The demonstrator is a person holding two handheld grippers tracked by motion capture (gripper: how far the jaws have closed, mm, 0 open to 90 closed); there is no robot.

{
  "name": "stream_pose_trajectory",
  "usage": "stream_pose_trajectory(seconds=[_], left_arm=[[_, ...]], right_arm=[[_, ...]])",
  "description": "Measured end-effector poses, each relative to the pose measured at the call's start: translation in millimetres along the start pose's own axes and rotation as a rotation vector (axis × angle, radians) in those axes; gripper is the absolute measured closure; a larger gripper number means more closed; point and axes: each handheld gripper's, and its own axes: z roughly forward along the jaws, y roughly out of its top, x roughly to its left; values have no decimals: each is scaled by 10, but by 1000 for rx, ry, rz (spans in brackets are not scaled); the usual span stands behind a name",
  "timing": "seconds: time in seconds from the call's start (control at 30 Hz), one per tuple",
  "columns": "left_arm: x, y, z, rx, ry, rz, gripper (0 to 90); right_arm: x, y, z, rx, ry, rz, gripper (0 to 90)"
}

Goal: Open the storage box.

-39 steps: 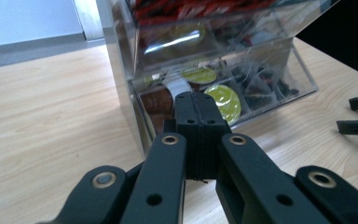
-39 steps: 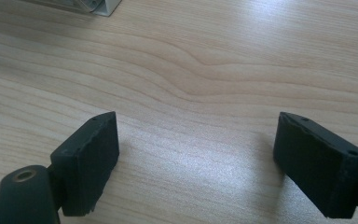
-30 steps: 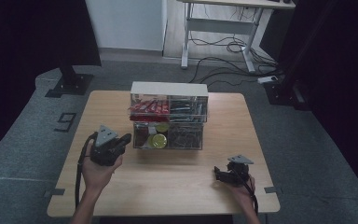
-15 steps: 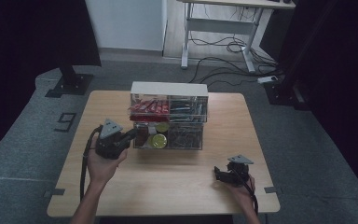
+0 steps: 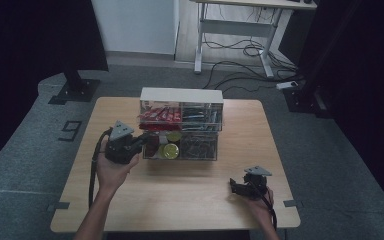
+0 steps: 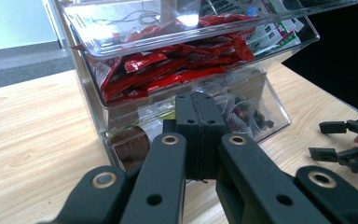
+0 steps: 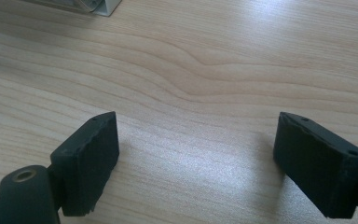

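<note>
A grey metal desk frame [image 5: 235, 30] — tangled cables [image 5: 240, 55] beneath — behind the table [image 5: 180, 195].

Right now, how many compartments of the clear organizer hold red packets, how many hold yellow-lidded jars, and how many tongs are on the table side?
Compartments of the clear organizer with red packets: 1
Compartments with yellow-lidded jars: 1
Tongs: 2, left tongs shut, right tongs open
Total: 4
</note>
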Motion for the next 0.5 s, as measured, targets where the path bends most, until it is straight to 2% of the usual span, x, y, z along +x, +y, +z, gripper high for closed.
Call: stream_pose_trajectory(seconds=[0.5], left_arm=[[32, 132, 93, -9, -20, -23, 900]], right_arm=[[0, 0, 0, 1, 0, 0, 142]])
